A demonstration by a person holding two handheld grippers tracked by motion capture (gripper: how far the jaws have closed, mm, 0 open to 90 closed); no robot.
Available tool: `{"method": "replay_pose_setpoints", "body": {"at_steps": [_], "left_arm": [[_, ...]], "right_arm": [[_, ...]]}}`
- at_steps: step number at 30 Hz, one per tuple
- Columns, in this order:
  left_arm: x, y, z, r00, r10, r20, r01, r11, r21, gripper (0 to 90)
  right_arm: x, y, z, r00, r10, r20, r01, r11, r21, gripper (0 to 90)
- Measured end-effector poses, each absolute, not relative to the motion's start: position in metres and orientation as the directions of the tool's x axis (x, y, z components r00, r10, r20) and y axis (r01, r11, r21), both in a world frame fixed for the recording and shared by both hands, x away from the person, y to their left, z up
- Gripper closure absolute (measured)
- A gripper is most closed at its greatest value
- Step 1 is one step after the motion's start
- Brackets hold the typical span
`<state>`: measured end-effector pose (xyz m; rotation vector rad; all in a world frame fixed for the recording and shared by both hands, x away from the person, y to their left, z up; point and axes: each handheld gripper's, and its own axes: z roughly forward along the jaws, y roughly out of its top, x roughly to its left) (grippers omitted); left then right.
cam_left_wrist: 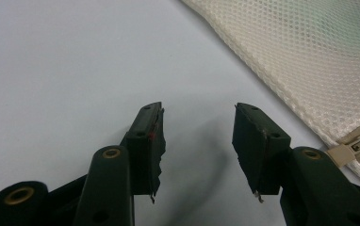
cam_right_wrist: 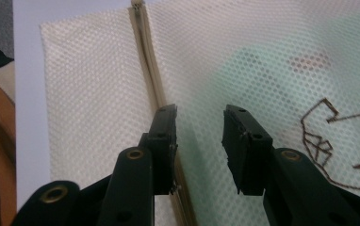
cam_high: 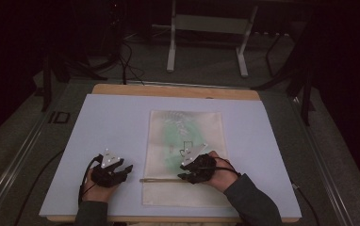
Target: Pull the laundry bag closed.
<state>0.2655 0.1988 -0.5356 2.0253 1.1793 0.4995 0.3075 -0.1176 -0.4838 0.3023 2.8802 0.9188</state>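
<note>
Two hand-held grippers are over the near half of a pale blue-grey mat (cam_high: 112, 117), which lies on a wooden table (cam_high: 121, 88).

Main item: a cream mesh laundry bag (cam_high: 184, 141) lies flat on the mat, right of centre, with its long sides running near to far. A zipper (cam_high: 159, 180) crosses it from left to right close to its near end. A pale green item (cam_high: 180, 134) shows through the mesh in the far half of the bag, along with a thin brown line pattern (cam_right_wrist: 329, 136) seen in the right gripper view.

Left gripper (cam_high: 127, 168): held low over bare mat, just left of the bag's near left corner and apart from it. In the left gripper view its jaws stand wide, with nothing between the pads (cam_left_wrist: 151, 141). The zipper's beige end piece (cam_left_wrist: 345, 153) lies just to the right of the right jaw, not touched.

Right gripper (cam_high: 183, 176): held over the bag at the zipper line, pointing left. In the right gripper view its jaws stand partly apart above the mesh, and the zipper runs under the left jaw. The pads (cam_right_wrist: 238, 141) close on nothing; whether the tips touch the mesh cannot be told.

A white metal frame (cam_high: 206, 28) stands on the floor beyond the table.
</note>
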Motion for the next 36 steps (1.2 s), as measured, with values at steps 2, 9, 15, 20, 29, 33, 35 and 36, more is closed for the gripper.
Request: {"method": "replay_pose_setpoints", "body": {"at_steps": [2, 9, 15, 20, 29, 33, 35, 36], "left_arm": [[0.266, 0.199, -0.536, 0.507, 0.861, -0.026, 0.580, -0.319, 0.750, 52.5], [0.266, 0.199, -0.536, 0.507, 0.861, -0.027, 0.580, -0.318, 0.750, 52.4], [0.266, 0.199, -0.536, 0.511, 0.859, -0.027, 0.579, -0.321, 0.749, 52.2], [0.266, 0.198, -0.536, 0.510, 0.860, -0.027, 0.579, -0.319, 0.750, 52.3], [0.266, 0.198, -0.536, 0.512, 0.859, -0.028, 0.580, -0.321, 0.749, 52.3], [0.266, 0.198, -0.536, 0.511, 0.859, -0.028, 0.579, -0.320, 0.750, 52.3], [0.266, 0.198, -0.536, 0.512, 0.858, -0.028, 0.579, -0.320, 0.750, 52.3], [0.266, 0.198, -0.536, 0.513, 0.858, -0.027, 0.578, -0.322, 0.750, 52.5]], "right_arm": [[0.306, -0.115, -0.484, -0.976, 0.214, -0.037, 0.153, 0.797, 0.584, 65.2], [0.304, -0.106, -0.483, -0.980, 0.193, -0.038, 0.136, 0.803, 0.581, 65.9], [0.304, -0.096, -0.482, -0.985, 0.162, -0.054, 0.103, 0.815, 0.570, 66.4], [0.304, -0.088, -0.480, -0.987, 0.151, -0.055, 0.092, 0.813, 0.575, 66.4], [0.305, -0.076, -0.479, -0.991, 0.130, -0.043, 0.082, 0.816, 0.572, 68.2], [0.306, -0.069, -0.478, -0.992, 0.119, -0.048, 0.071, 0.819, 0.570, 68.5], [0.306, -0.066, -0.477, -0.993, 0.112, -0.048, 0.065, 0.821, 0.567, 70.3], [0.306, -0.065, -0.478, -0.993, 0.104, -0.047, 0.059, 0.821, 0.568, 70.6]]}}
